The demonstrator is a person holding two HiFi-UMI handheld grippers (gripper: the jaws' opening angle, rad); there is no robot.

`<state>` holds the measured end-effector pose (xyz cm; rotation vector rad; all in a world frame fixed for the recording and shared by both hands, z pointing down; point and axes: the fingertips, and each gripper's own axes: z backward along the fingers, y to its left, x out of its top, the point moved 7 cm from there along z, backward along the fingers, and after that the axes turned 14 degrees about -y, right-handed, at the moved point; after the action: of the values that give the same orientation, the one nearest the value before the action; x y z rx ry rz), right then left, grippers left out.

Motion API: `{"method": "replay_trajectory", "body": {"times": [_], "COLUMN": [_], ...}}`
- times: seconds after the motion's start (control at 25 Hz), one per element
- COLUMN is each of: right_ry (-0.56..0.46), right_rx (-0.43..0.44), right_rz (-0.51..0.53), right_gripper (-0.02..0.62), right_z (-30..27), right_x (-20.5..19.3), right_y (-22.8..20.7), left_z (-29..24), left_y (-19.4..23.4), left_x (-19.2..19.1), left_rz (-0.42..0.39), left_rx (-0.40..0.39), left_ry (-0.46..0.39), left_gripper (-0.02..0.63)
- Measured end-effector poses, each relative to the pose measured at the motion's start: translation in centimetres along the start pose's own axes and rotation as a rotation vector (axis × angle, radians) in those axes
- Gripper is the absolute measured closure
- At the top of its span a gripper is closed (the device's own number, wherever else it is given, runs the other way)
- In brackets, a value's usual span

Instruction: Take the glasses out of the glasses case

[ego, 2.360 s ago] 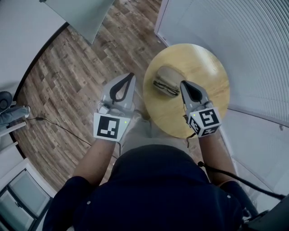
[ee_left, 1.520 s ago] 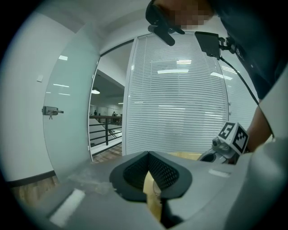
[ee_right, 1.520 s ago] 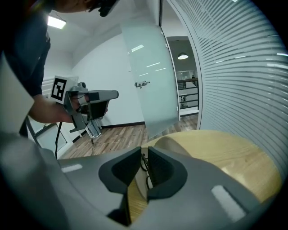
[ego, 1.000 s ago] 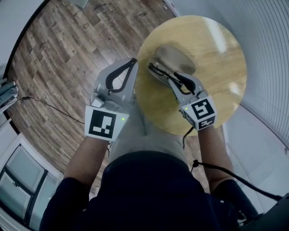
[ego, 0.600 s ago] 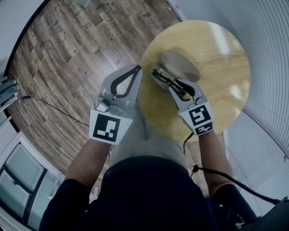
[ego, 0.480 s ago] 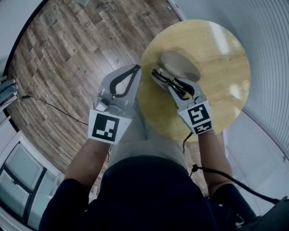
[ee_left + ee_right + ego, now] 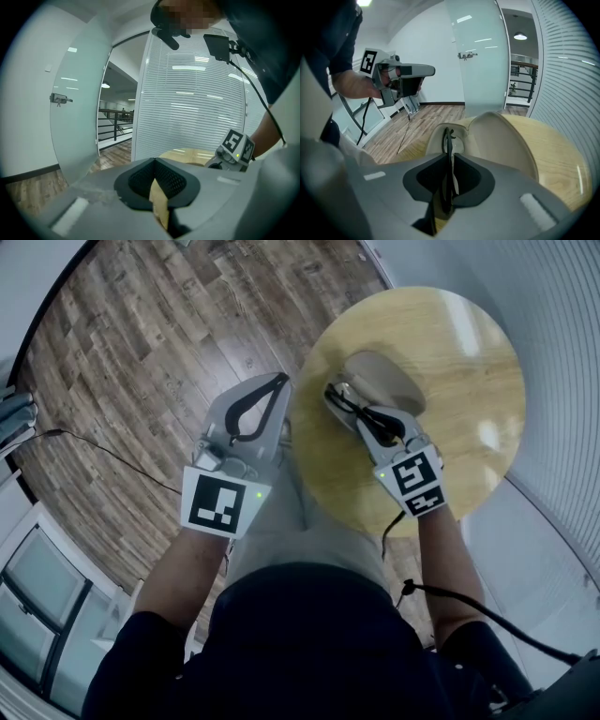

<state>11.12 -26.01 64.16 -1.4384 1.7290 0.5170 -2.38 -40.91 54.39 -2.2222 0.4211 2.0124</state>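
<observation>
The left gripper [image 7: 278,381] hangs off the left edge of the round wooden table [image 7: 469,352], above the plank floor [image 7: 141,352]. Its jaws are together with nothing between them. To its right, the right gripper [image 7: 363,412] tilts down over the near half of the table. Its jaws have just been closing and now pinch the thin black frame of the glasses [image 7: 448,138]. The glasses lie in the tray of the open beige glasses case [image 7: 386,381], whose lid is folded back toward the far right.
</observation>
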Motion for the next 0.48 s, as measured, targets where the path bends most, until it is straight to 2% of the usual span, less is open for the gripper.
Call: {"method": "replay_trajectory", "body": {"times": [0.24, 0.48], "right_ry": [0.042, 0.023], "right_rx": [0.016, 0.005], "right_rz": [0.008, -0.005], "right_gripper": [0.557, 0.560], "right_z": [-0.45, -0.11], "right_x": [-0.20, 0.35], "right_y": [0.35, 0.62], "left_z": [0.35, 0.99], "left_y": [0.37, 0.46], "left_x": [0.06, 0.73], "left_rz": [0.006, -0.004], "left_rx": [0.018, 0.020], "left_ry": [0.002, -0.011], "left_gripper": [0.600, 0.600]}}
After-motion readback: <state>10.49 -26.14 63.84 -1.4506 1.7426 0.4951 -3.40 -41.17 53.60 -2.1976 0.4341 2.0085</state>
